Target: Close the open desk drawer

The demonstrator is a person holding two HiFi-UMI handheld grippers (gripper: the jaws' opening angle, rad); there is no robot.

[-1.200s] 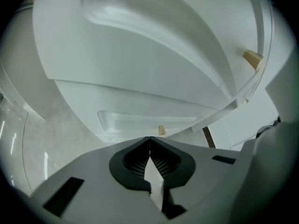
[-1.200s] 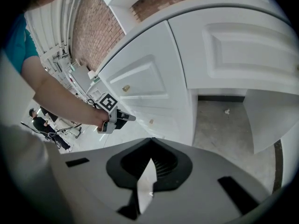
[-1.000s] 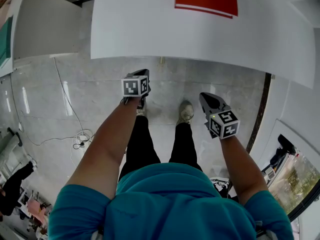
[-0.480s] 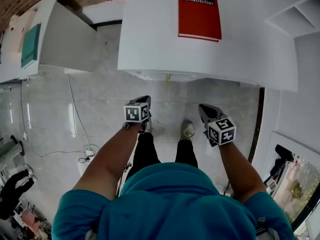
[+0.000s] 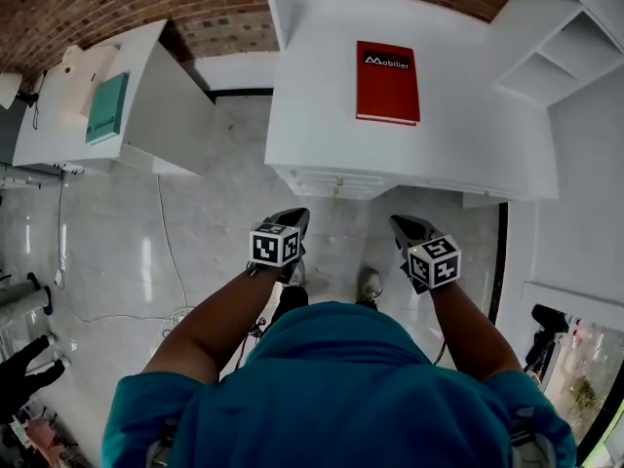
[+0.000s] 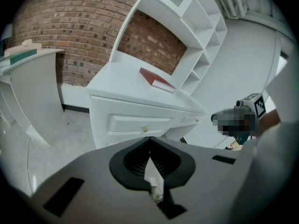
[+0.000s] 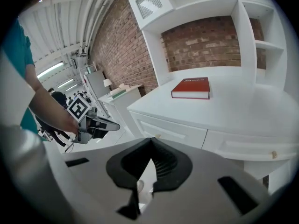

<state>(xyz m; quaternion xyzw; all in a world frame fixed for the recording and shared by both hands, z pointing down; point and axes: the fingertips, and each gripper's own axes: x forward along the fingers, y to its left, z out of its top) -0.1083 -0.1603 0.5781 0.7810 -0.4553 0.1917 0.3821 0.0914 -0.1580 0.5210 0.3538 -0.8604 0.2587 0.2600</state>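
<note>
Two grippers hang near the white desk (image 5: pixel 468 115), touching nothing. The left gripper (image 5: pixel 297 214) and the right gripper (image 5: pixel 399 222) each have their jaws clenched together with nothing between them. The desk drawer (image 5: pixel 336 181), which has a small knob, lies just beyond them. A red book (image 5: pixel 388 82) on the desktop reads "Mobilier".

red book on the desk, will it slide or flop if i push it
The red book looks like a stiff hardcover, so it would probably move as one piece. It lies flat on the smooth white desk, so it likely slides rather than tips or rolls.
</note>
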